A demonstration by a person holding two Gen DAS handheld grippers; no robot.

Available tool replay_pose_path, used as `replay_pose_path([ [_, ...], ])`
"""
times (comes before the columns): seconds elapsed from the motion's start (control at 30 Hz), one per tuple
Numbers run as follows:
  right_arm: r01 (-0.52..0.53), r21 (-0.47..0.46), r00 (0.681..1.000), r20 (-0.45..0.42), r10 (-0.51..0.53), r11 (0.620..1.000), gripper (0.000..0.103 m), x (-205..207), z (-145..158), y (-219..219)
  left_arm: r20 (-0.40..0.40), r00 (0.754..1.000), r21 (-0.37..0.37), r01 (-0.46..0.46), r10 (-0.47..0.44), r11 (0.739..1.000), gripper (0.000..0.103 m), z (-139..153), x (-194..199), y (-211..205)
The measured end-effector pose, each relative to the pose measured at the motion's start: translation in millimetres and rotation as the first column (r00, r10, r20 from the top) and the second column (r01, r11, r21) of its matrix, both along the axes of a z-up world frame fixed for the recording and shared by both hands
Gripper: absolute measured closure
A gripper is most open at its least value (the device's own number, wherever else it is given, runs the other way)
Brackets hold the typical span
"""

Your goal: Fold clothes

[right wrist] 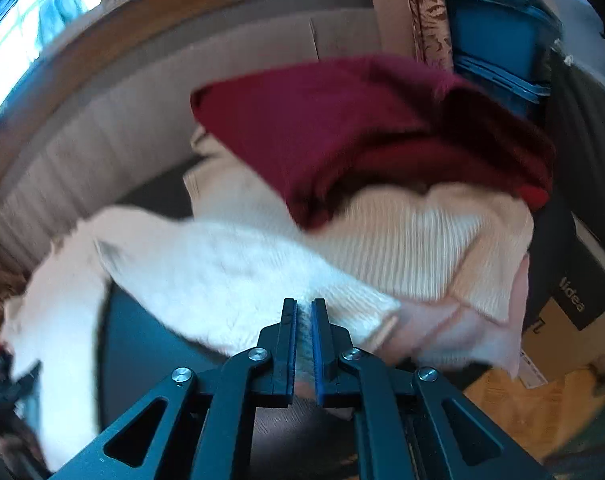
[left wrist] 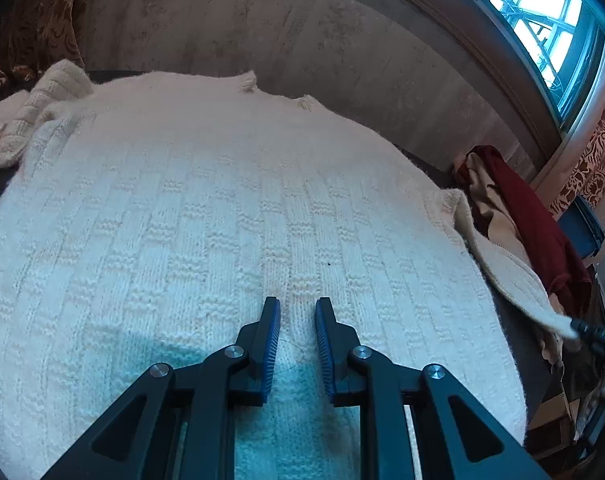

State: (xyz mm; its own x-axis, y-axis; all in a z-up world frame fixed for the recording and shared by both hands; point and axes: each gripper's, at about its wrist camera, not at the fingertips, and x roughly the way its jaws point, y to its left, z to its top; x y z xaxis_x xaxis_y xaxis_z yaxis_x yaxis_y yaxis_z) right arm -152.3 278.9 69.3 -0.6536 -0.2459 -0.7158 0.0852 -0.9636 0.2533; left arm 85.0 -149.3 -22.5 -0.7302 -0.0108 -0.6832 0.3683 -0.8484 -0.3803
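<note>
The left tongs [left wrist: 297, 305] are right up close, spread apart with nothing between them, above the white sweater [left wrist: 206, 216] lying flat on the dark desk [left wrist: 514, 344]. The right tongs [right wrist: 304, 306] are pressed together, pinching the sweater's sleeve [right wrist: 222, 276]. A red garment [right wrist: 342, 136] sits on a cream one [right wrist: 422, 240] just beside.

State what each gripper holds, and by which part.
Left gripper: nothing, open above the cream knitted sweater. Right gripper: shut on the sweater's sleeve, near its ribbed cuff.
</note>
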Motion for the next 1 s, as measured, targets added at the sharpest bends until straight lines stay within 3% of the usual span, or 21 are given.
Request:
replay_pose_path([
  [0.17,-0.007,-0.228,0.997,-0.078,-0.011,0.974,0.103,-46,38,-7,-0.012,1.0,0.013,0.004,-0.004,1.0,0.085,-2,1,-2],
  [0.27,-0.091,-0.288,0.989,-0.139,0.052,0.953,0.102,-80,66,-44,-0.017,1.0,0.01,0.003,-0.002,1.0,0.085,-2,2,0],
  [0.4,-0.244,-0.436,0.97,-0.106,0.22,0.866,0.098,-99,73,-93,-0.022,1.0,0.013,0.001,-0.001,1.0,0.085,-3,4,0],
  [0.43,-0.255,-0.493,0.965,-0.079,0.25,0.831,0.088,-92,62,-98,-0.025,1.0,0.017,0.001,0.0,1.0,0.085,-3,4,0],
  [0.47,-0.258,-0.553,0.959,-0.051,0.277,0.792,0.061,-85,50,-103,-0.027,1.0,0.02,0.0,0.001,1.0,0.085,-4,4,0],
  [0.5,-0.257,-0.611,0.952,-0.026,0.306,0.749,0.044,-77,38,-107,-0.027,1.0,0.02,0.0,0.0,1.0,0.085,-3,4,0],
  [0.53,-0.243,-0.639,0.949,-0.001,0.315,0.73,0.026,-65,23,-108,-0.028,1.0,0.02,0.001,0.0,1.0,0.085,-3,4,0],
  [0.57,-0.224,-0.676,0.944,0.028,0.328,0.702,0.025,-52,6,-108,-0.028,1.0,0.021,0.001,-0.001,1.0,0.085,-3,4,0],
  [0.63,-0.119,-0.808,0.931,0.111,0.348,0.577,0.025,-29,-34,-101,-0.03,1.0,0.022,0.002,-0.001,1.0,0.085,-4,4,-1],
  [0.67,-0.054,-0.833,0.932,0.155,0.327,0.551,0.025,-15,-50,-95,-0.03,1.0,0.023,0.002,-0.001,1.0,0.085,-4,4,-1],
  [0.73,0.016,-0.834,0.954,0.178,0.242,0.551,0.024,6,-67,-80,-0.031,1.0,0.023,0.002,-0.001,1.0,0.085,-4,4,-1],
  [0.8,0.12,-0.822,0.962,0.234,0.139,0.557,0.011,23,-79,-68,-0.031,1.0,0.022,0.002,-0.001,1.0,0.085,-4,4,0],
  [0.83,0.149,-0.806,0.96,0.256,0.11,0.573,0.005,27,-83,-66,-0.031,1.0,0.022,0.001,0.0,1.0,0.085,-4,4,0],
  [0.93,0.248,-0.717,0.946,0.323,-0.004,0.651,0.005,37,-88,-68,-0.031,1.0,0.023,0.001,-0.001,1.0,0.085,-3,3,-1],
  [1.0,0.34,-0.716,0.934,0.333,-0.131,0.609,0.005,43,-92,-58,-0.033,0.999,0.025,0.003,-0.002,1.0,0.085,-3,4,-1],
])
